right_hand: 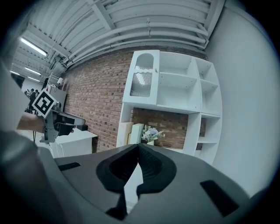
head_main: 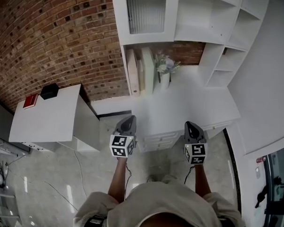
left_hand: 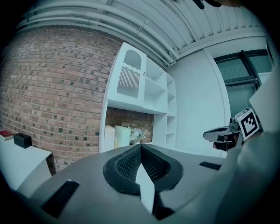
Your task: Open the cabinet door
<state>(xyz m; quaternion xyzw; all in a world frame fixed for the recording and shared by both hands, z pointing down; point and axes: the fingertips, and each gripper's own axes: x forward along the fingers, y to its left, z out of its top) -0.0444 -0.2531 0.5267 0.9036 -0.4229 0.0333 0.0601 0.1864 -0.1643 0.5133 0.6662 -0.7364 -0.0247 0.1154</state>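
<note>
Left gripper [head_main: 131, 118] and right gripper [head_main: 190, 124] side by side, well apart, in front of white desk [head_main: 194, 106]. Both jaw pairs meet at tips, nothing gripped. Beyond, in niche: books [head_main: 139, 70], flower vase [head_main: 165, 74]. Farthest: cabinet door [head_main: 145, 12], ribbed glass, closed, upper left of shelf unit, well apart from both grippers.

Top-down-ish look here: the left tongs [head_main: 130, 118] and right tongs [head_main: 190, 123] are held out side by side, just in front of the drawers [head_main: 157, 140] of the white table [head_main: 194, 106]. The ribbed-glass cabinet door [head_main: 145, 12] is up top and looks closed, well apart from both. A vase of flowers [head_main: 165, 71] sits just beside some upright books [head_main: 137, 70]. Off to the left, a side table [head_main: 52, 123] has a black box [head_main: 49, 90] and a red book [head_main: 30, 101].
</note>
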